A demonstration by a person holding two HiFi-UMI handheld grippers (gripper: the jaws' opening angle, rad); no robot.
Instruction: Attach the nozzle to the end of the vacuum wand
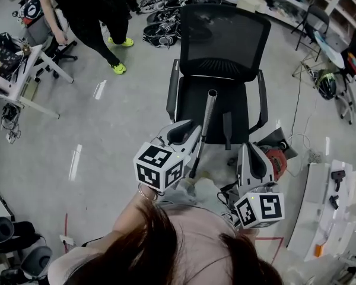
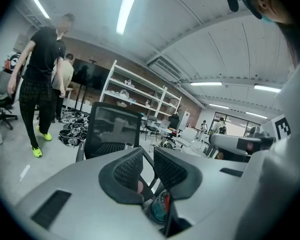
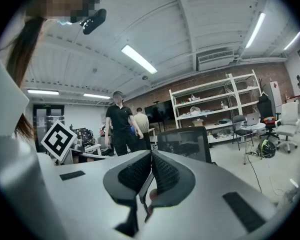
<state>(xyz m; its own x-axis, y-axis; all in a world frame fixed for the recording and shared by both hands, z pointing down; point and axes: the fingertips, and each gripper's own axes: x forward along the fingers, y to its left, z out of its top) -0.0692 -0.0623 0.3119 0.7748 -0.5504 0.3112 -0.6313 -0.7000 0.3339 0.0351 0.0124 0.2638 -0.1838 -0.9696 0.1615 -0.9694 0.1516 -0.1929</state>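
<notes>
The grey vacuum wand (image 1: 208, 114) leans on a black office chair (image 1: 225, 37), open end up. A dark narrow nozzle (image 1: 227, 129) lies on the seat just to its right. My left gripper (image 1: 193, 128) is close against the wand's left side. In the left gripper view, its jaws (image 2: 149, 156) stand a narrow gap apart with nothing pressed between the pads, and the wand's open end (image 2: 128, 145) peeks over the left pad. My right gripper (image 1: 249, 147) is below and right of the nozzle, apart from it. Its pads (image 3: 151, 159) meet, and it holds nothing.
A person in black (image 1: 101, 16) stands at the upper left beside a white desk (image 1: 18, 82). Gear is piled on the floor (image 1: 166, 16) behind the chair. A red machine (image 1: 276, 159) with cables sits right of the chair, and a white table (image 1: 332, 200) stands further right.
</notes>
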